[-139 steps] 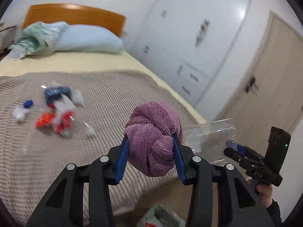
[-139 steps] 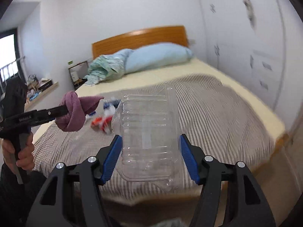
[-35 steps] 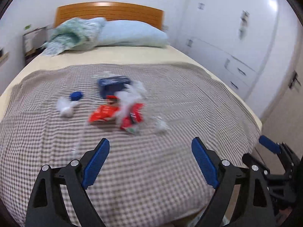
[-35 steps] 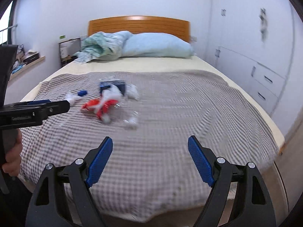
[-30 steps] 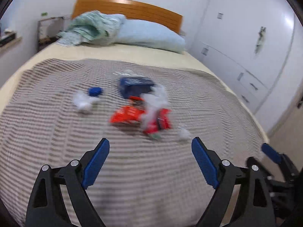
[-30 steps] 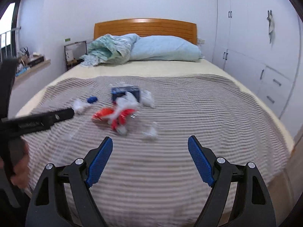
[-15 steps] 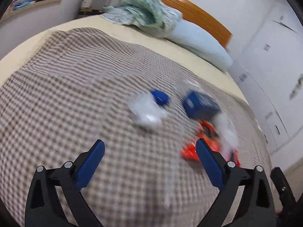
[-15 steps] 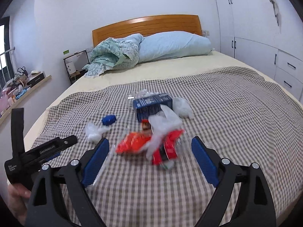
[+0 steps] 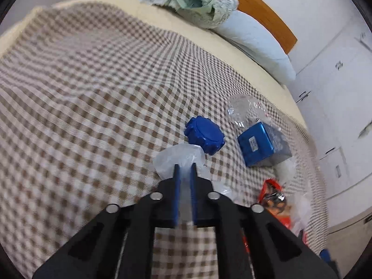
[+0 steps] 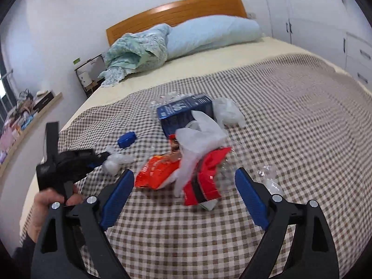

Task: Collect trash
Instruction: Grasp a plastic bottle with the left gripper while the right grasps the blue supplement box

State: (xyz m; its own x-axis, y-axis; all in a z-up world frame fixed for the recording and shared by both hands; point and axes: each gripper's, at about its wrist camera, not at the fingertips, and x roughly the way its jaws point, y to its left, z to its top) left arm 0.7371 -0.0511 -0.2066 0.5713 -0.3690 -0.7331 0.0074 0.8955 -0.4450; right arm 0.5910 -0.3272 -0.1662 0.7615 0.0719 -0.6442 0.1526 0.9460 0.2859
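Observation:
Trash lies on the checked bedspread (image 9: 93,93). In the left wrist view my left gripper (image 9: 185,166) has its jaws closing, and the blue pads pinch a crumpled white plastic wad (image 9: 179,155). A blue cap (image 9: 204,137) and a blue box (image 9: 260,144) lie just beyond it. In the right wrist view my right gripper (image 10: 183,173) stands wide open just short of the red snack wrappers (image 10: 158,172), with nothing between its pads. A white plastic bag (image 10: 200,137) lies over the wrappers. The left gripper (image 10: 102,157) grips the white wad (image 10: 116,162) at the left.
A pale blue pillow (image 10: 209,34) and a green blanket (image 10: 137,51) lie by the wooden headboard (image 10: 176,9). White wardrobes (image 9: 337,81) line the right side. Crumpled clear plastic (image 10: 267,176) lies right of the wrappers. A hand (image 10: 44,204) holds the left gripper.
My left gripper has dropped to the white plastic wad and shut on it. My right gripper has come closer to the red wrappers, still open. The purple cloth and clear container held earlier are gone.

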